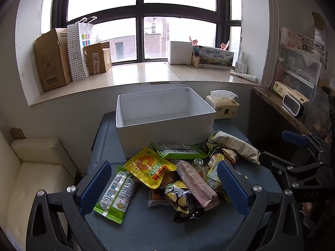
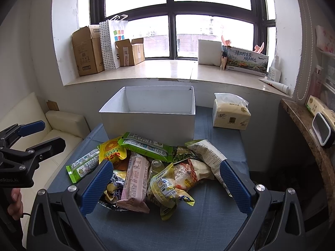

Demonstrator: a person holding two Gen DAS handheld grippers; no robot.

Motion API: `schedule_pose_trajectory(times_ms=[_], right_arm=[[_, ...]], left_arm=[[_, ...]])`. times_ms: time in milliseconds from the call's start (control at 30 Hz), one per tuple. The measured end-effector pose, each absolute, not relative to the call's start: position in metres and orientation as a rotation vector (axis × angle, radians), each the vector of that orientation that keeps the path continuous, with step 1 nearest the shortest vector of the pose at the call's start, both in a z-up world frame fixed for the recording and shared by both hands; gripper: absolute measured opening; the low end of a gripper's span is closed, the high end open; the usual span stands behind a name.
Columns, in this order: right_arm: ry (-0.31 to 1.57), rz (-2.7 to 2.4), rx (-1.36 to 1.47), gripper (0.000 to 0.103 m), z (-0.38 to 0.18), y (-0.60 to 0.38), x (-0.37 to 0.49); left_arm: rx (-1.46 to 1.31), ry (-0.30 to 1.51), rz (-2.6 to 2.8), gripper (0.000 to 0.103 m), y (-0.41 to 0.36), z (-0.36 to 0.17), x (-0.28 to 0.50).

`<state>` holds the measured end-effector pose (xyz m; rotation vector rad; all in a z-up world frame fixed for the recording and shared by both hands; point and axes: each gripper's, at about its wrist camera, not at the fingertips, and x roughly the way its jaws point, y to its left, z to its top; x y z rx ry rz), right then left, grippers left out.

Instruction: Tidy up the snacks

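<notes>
An open white box (image 1: 165,115) (image 2: 149,123) stands on the blue-grey tabletop (image 1: 146,230), and nothing shows inside it. In front of it lies a loose pile of snack packets: a yellow pouch (image 1: 148,167), two green packets (image 1: 115,196) (image 1: 178,150), a pink bar (image 1: 196,184) (image 2: 134,184), a black packet (image 1: 182,200) and a long pale packet (image 1: 234,146) (image 2: 209,152). My left gripper (image 1: 165,186) hovers open over the pile's left half, holding nothing. The right gripper (image 2: 166,186) is open above the pile's middle, also holding nothing.
A tissue pack (image 1: 225,106) (image 2: 230,113) sits right of the box. A cream sofa (image 1: 31,167) is at the left, a cluttered stone shelf (image 2: 303,125) at the right. Cardboard boxes (image 1: 52,60) and cartons line the windowsill behind.
</notes>
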<state>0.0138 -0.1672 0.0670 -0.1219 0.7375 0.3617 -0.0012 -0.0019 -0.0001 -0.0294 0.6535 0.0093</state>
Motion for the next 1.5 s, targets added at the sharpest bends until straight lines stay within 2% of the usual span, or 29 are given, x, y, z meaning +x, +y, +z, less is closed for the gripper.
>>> schedule_pose_trajectory(times_ms=[1500], right_arm=[[0.741, 0.375, -0.128, 0.103, 0.0706, -0.1663, 0.0114]], left_arm=[[-0.016, 0.661, 0.005, 0.103, -0.0064, 0.0007, -0.0009]])
